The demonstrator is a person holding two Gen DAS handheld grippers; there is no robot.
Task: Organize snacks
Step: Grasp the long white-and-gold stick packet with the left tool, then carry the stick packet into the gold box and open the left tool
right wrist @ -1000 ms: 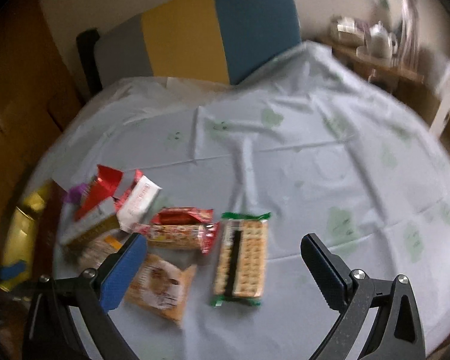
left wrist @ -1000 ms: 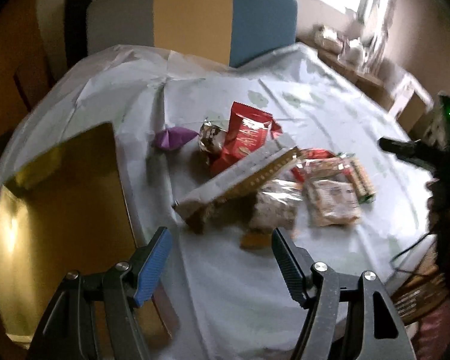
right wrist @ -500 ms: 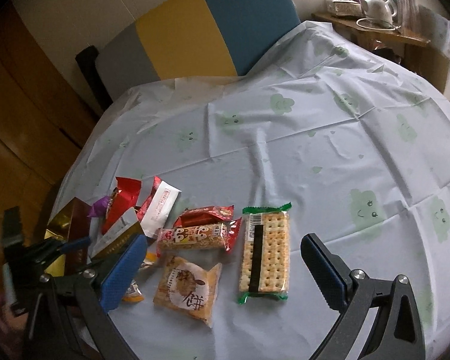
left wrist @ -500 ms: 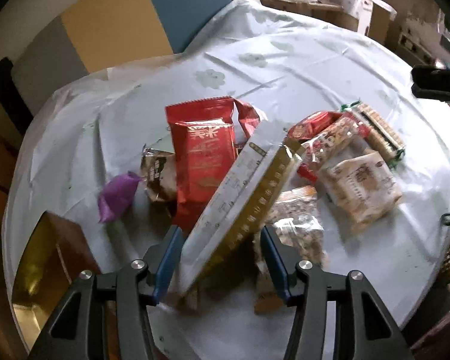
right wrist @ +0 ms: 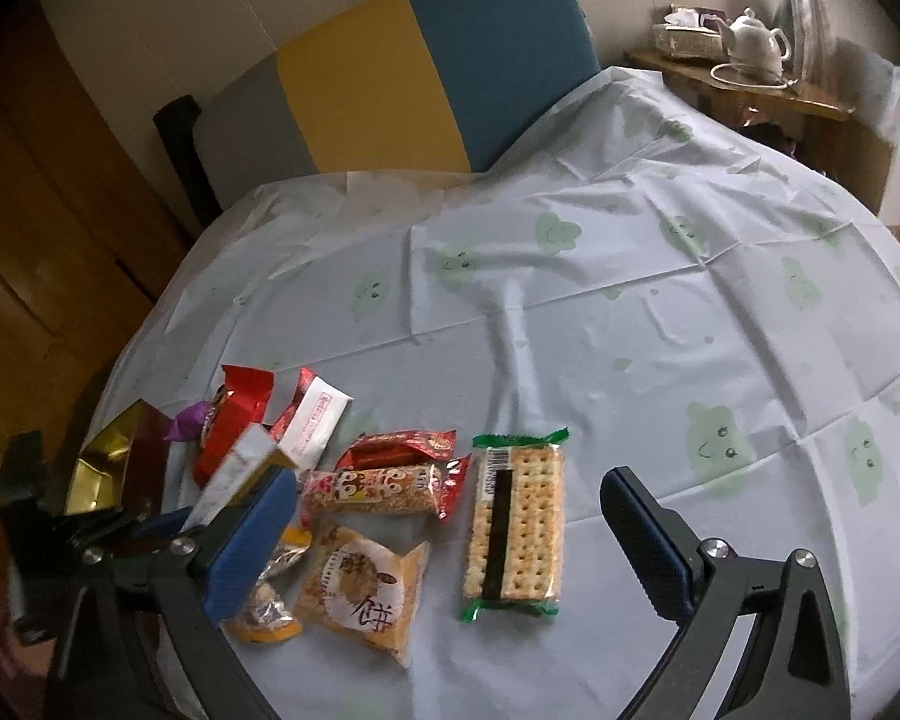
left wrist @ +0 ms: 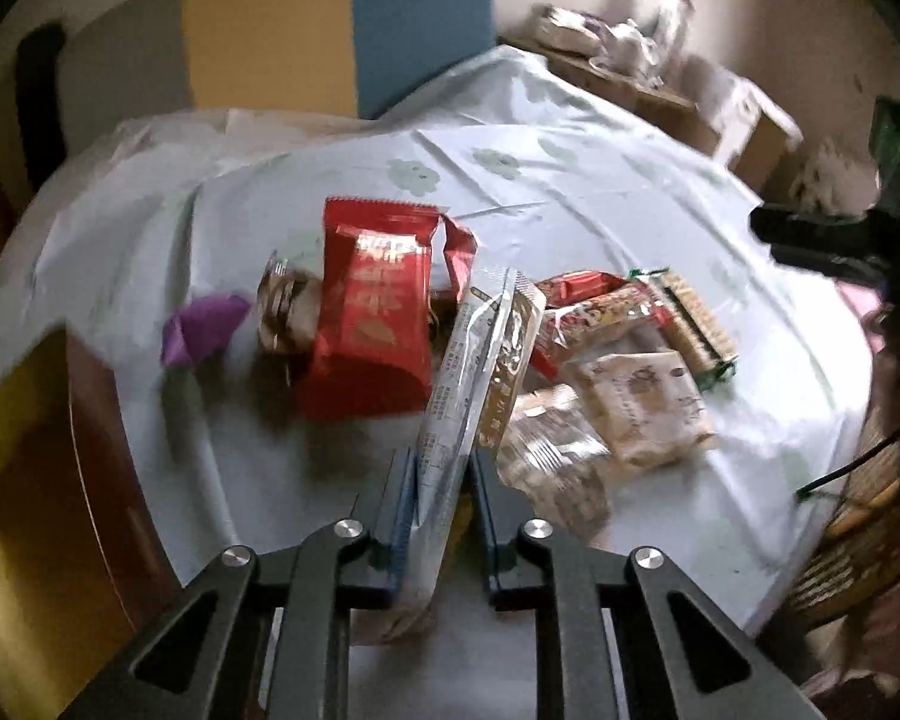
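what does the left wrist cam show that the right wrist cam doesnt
Only the left wrist view shows the left gripper shut on the long white and gold packet, edge-on between its pads.

Only the right wrist view shows the right gripper open above the table, and the white teapot on the side shelf.

Both show the cracker pack, the red packet, the purple candy, the gold box and the colour-block chair.
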